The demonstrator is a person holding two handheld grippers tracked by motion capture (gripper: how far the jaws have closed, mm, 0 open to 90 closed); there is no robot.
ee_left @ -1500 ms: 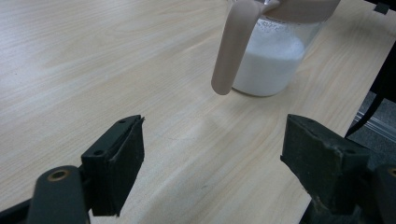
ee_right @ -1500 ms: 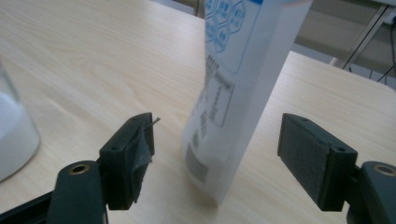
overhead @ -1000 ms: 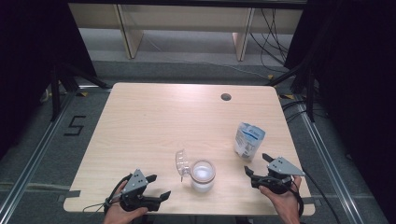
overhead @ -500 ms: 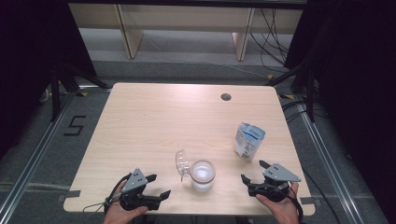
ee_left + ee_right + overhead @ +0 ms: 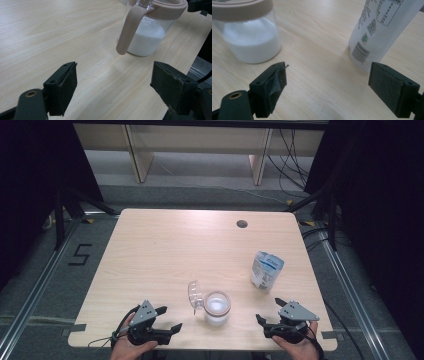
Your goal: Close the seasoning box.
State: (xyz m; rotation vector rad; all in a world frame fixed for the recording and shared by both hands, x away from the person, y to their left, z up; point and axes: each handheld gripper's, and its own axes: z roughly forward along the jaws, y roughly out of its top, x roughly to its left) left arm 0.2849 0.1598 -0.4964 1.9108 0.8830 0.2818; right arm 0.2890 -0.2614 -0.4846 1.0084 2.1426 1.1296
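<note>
Jaws wide: one jar [image 5: 217, 307], one pouch [image 5: 266, 269].

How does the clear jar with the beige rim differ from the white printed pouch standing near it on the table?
The clear glass jar with the beige rim is round, squat and see-through, showing white powder inside; the white printed pouch is flat-sided, taller and opaque, so its contents are hidden. The jar is open, its clear lid hanging at its side; I cannot tell whether the pouch is sealed. The pouch carries a barcode and printed text; the jar is unlabelled. Both stand upright on the wooden table.
</note>
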